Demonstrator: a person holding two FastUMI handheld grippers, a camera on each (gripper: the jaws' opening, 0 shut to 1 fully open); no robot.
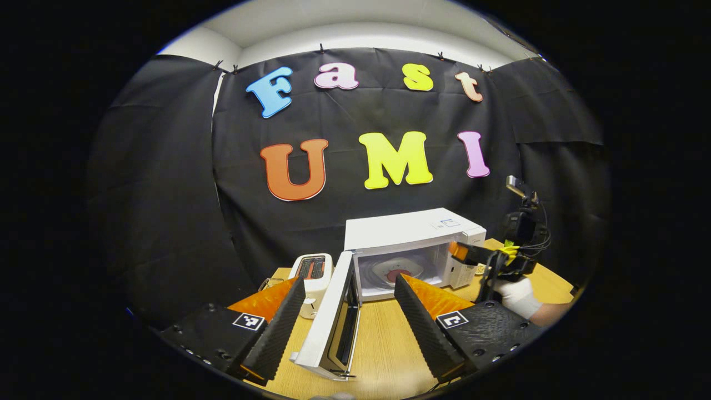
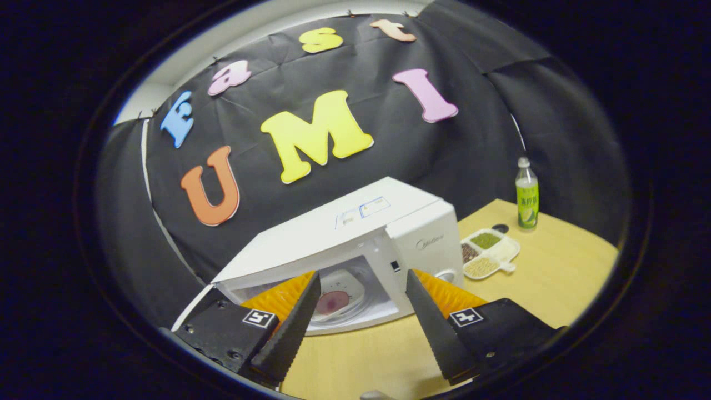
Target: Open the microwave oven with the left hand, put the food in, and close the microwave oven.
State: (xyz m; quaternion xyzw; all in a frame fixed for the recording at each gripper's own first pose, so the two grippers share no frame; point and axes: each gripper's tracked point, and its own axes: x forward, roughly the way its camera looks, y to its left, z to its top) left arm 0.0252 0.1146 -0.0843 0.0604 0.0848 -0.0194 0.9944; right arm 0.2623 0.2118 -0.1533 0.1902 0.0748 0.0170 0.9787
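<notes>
Your left gripper (image 1: 350,311): fingers apart, nothing held, white hinged microwave door (image 1: 328,319) swung wide just ahead between them. Your right gripper (image 2: 358,319): fingers apart, empty, pointing into cavity of white boxy microwave oven (image 2: 355,233). Food, pinkish-red piece on white plate (image 2: 333,301), sits inside straight ahead of right gripper. You judge: opening done, loading done. Left: close door, which needs right gripper clear of opening. White divided snack tray (image 2: 489,253) and green bottle (image 2: 526,194) beyond oven, not involved.

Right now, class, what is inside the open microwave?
Inside the microwave lies a white plate with a reddish piece of food. The right gripper's fingers cover part of the cavity.
</notes>
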